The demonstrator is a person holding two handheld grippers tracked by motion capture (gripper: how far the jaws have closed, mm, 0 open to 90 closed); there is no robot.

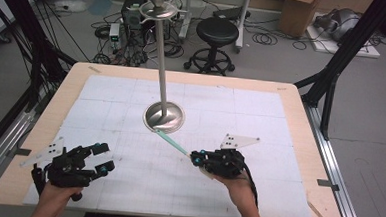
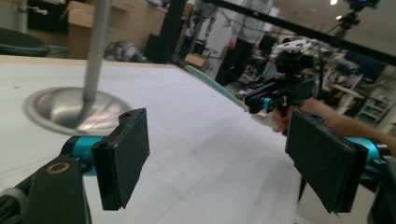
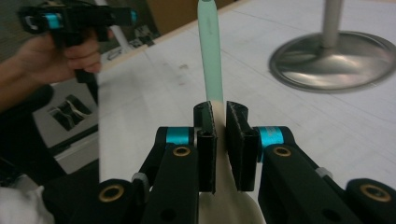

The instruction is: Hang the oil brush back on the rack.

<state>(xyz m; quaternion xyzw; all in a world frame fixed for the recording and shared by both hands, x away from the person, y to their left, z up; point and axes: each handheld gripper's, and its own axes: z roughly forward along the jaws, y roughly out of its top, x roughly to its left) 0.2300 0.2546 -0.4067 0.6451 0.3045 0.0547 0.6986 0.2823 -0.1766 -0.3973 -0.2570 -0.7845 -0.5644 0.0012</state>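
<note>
Spatula (image 1: 172,141), pale green along the handle and cream at the broad end, is the thing in play. In the high view it lies slanted just below the table's middle, its slim green end pointing toward eleven o'clock and nearly reaching the rim of the stand's round metal base (image 1: 164,117); whether it touches the base I cannot tell. The right tool (image 1: 197,158) has its jaws closed on the shaft where green turns to cream, with the cream blade trailing back under the tool toward the hand. In the right gripper view the green handle runs straight out between the pads, so the grip looks centred and lengthwise, likely chosen so the slim end can be steered toward the stand.

The stand is a tall metal pole (image 1: 162,62) rising from that base, topped by a small dish-like fitting (image 1: 158,7) far up at twelve o'clock. A rounded knob sits in the dish; nothing else is seen in it from here.

The left tool (image 1: 102,158) rests at about eight o'clock on the table (image 1: 289,138), well apart from the spatula, jaws spread wide and holding nothing. The left gripper view looks across the white gridded mat (image 1: 261,102) at the base and the other tool, which suggests it is parked in waiting.

Beyond the table stand a black stool (image 1: 217,32) and cardboard boxes (image 1: 297,11) on the floor.
</note>
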